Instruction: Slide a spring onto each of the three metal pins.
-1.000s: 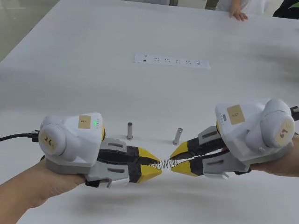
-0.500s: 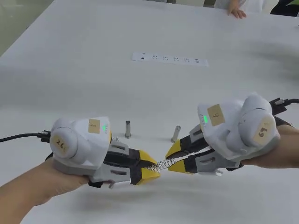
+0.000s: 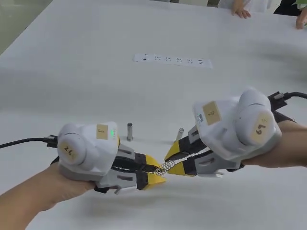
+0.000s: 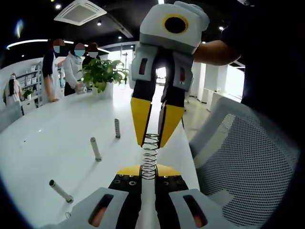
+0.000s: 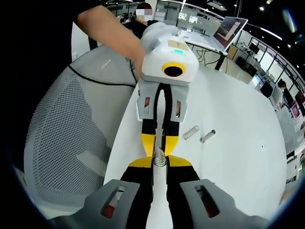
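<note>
Both grippers have drawn closer together since a second ago, and the right one has tipped inward, so the spring between them now looks shorter and slanted. I have the left gripper clamped on one end and the right gripper clamped on the other, just above the tabletop. Beyond the tips stand a first upright pin and a second upright pin, apart from each other. A third pin lies flat beside a loose spring. Farther back lies a power strip, and a mesh chair crowds the near edge.
</note>
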